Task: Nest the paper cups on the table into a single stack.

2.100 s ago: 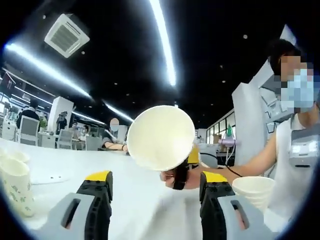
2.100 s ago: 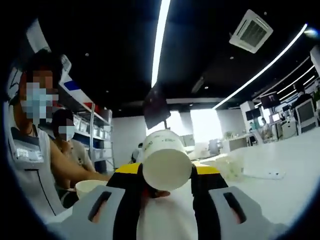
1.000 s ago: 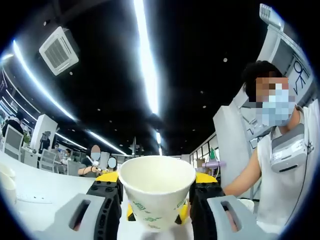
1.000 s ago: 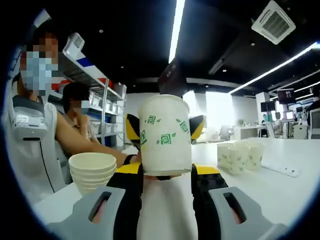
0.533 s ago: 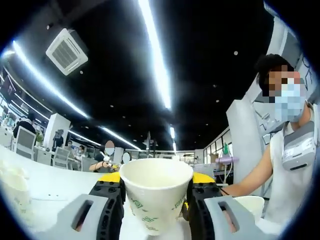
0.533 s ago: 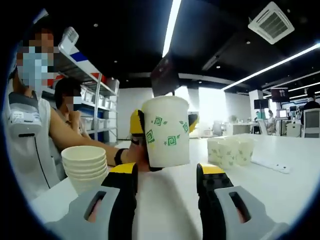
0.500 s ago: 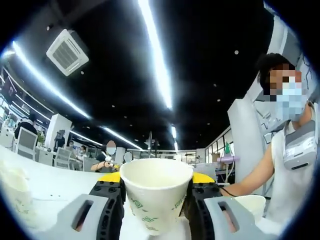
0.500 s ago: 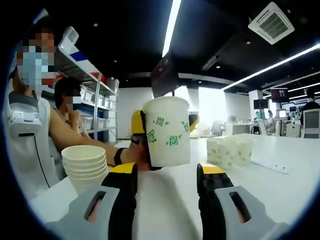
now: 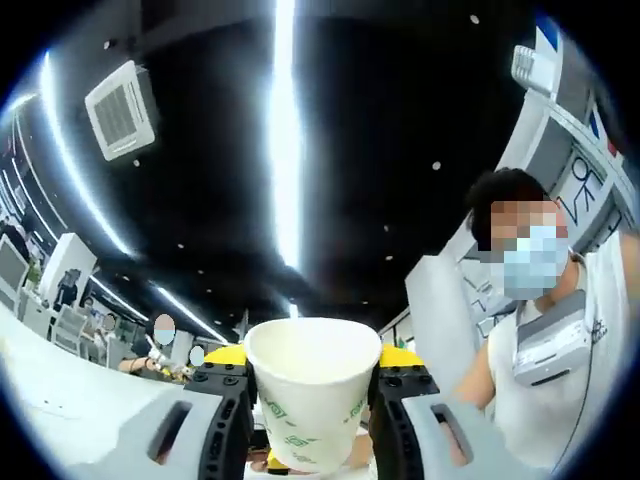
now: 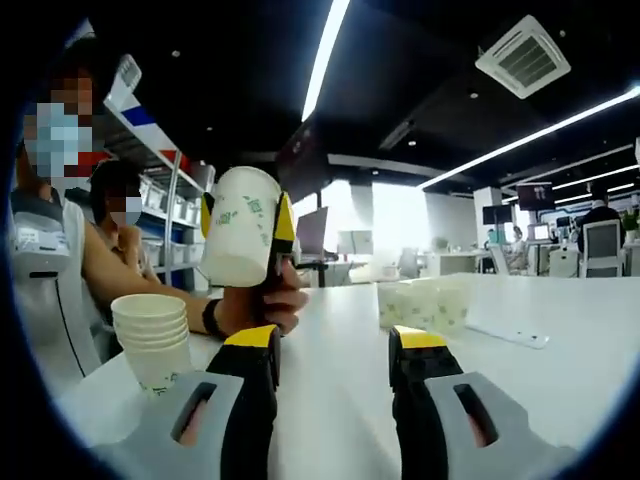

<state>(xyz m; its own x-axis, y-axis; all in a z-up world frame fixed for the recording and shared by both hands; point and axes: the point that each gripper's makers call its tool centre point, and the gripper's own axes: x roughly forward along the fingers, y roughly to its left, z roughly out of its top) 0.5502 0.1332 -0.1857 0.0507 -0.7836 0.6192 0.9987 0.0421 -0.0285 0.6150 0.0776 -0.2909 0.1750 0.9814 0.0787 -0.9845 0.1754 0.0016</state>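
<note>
Right gripper view: the right gripper [image 10: 330, 345] is standing spread over bare table [image 10: 560, 370], stacked cups [image 10: 152, 335] sitting left; the left gripper [image 9: 312, 385] is pinching a paper cup [image 9: 312, 385].

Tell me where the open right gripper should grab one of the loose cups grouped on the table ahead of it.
Close the right gripper across a cup's side wall, just below the rim, coming in level from this side. The loose cups appear upright, clustered close together, so take a near outer one; its tapered round wall probably suits two jaws.
</note>
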